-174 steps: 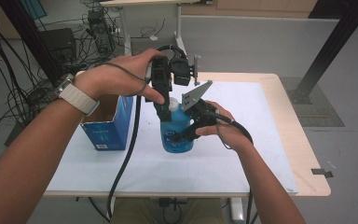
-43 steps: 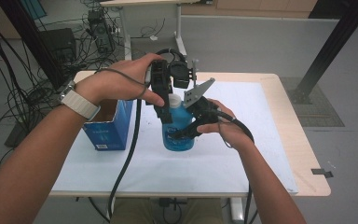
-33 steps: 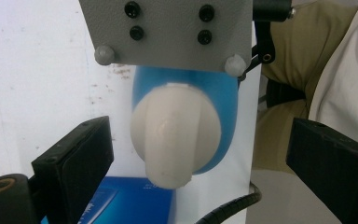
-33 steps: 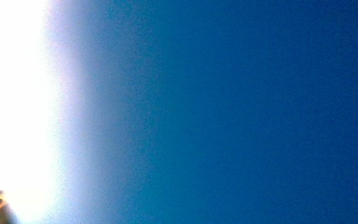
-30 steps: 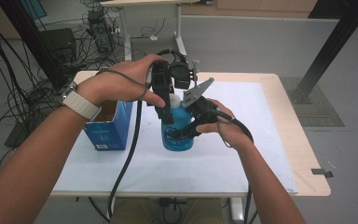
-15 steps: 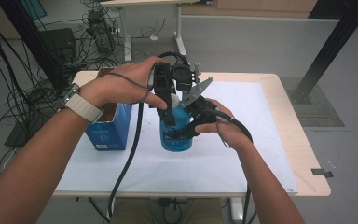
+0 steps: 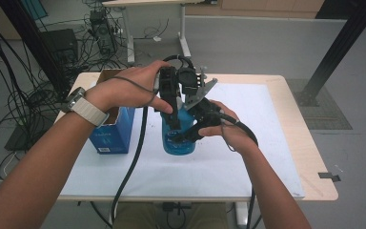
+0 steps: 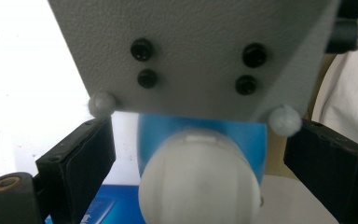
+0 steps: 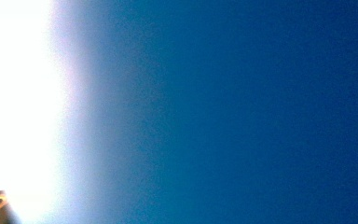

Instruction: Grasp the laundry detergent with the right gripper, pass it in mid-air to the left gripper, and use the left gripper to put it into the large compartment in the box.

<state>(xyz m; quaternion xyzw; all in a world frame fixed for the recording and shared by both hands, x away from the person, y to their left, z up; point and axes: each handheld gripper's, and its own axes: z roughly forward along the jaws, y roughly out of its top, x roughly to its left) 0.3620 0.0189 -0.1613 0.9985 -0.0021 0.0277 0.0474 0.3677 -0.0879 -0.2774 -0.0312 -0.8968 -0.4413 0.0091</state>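
a translucent blue plastic bottle with a white round cap [image 7: 178, 138] stands upright near the middle of the white-covered table [image 7: 267, 157], just right of an open blue cardboard box [image 7: 112, 133].

the left gripper [image 7: 171, 121] comes down over the bottle from above, held by the person's left hand [image 7: 131, 90]. in the left gripper view the white cap [image 8: 198, 186] sits between that gripper's two black jaws, which stand wide apart on either side of it, with a clear gap at each side; neither jaw touches the cap or the blue body [image 8: 200, 133] behind it.

the right gripper [image 7: 188, 136], held in the person's right hand [image 7: 228, 131], presses against the right flank of the bottle low down, its grey three-cornered plate [image 7: 200, 90] tilted up beside the bottle's neck. in the high view its dark jaws seem to lie around the lower body of the bottle, but i cannot tell whether they clamp it. the right gripper view is a close blur of deep blue bottle wall [image 9: 242, 112] beside bright white.
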